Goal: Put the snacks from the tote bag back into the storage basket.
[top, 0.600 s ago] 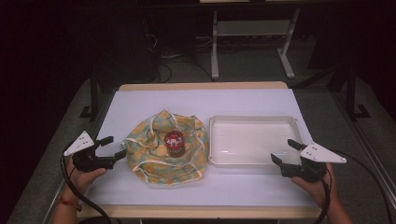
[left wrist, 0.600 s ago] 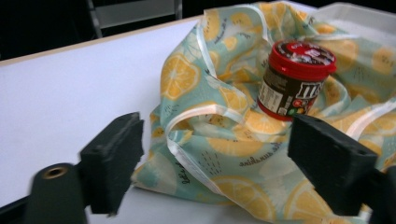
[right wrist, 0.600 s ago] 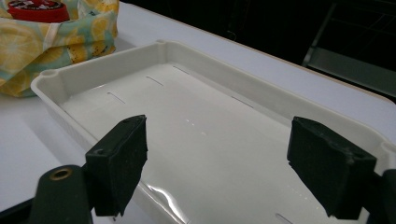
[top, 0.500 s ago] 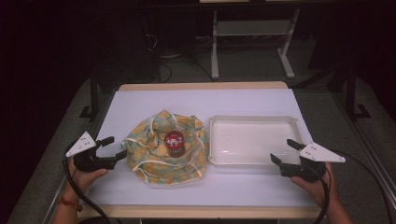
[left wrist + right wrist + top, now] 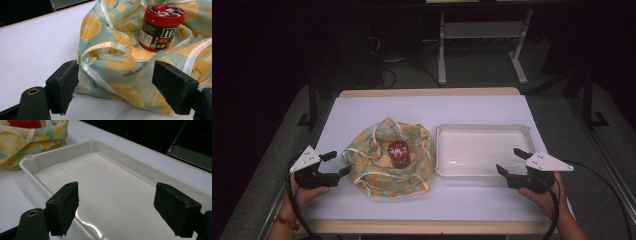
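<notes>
1. The left gripper (image 5: 335, 163) is held low at the tabletop's (image 5: 377, 107) left side, its jaws spread wide and empty, pointed toward the cloth bag (image 5: 372, 170).
2. In the left gripper view, the bag's near hem and a loop of its pale ribbon (image 5: 100, 47) are seen just ahead of the open jaws, not yet touched.
3. A jar (image 5: 398, 153) with a red lid is stood upright on the middle of the crumpled bag, its long axis vertical, farther in from the left gripper and a little to its right.
4. The right gripper (image 5: 509, 162) is held at the near right corner of the white tray (image 5: 482, 129), jaws likewise wide and holding nothing.
5. The tray lies empty just beside the bag, between the jar and the right gripper.
6. The left gripper is judged the nearer to the bag and the jar; the coming move is likely to turn on that short reach forward and rightward.
</notes>
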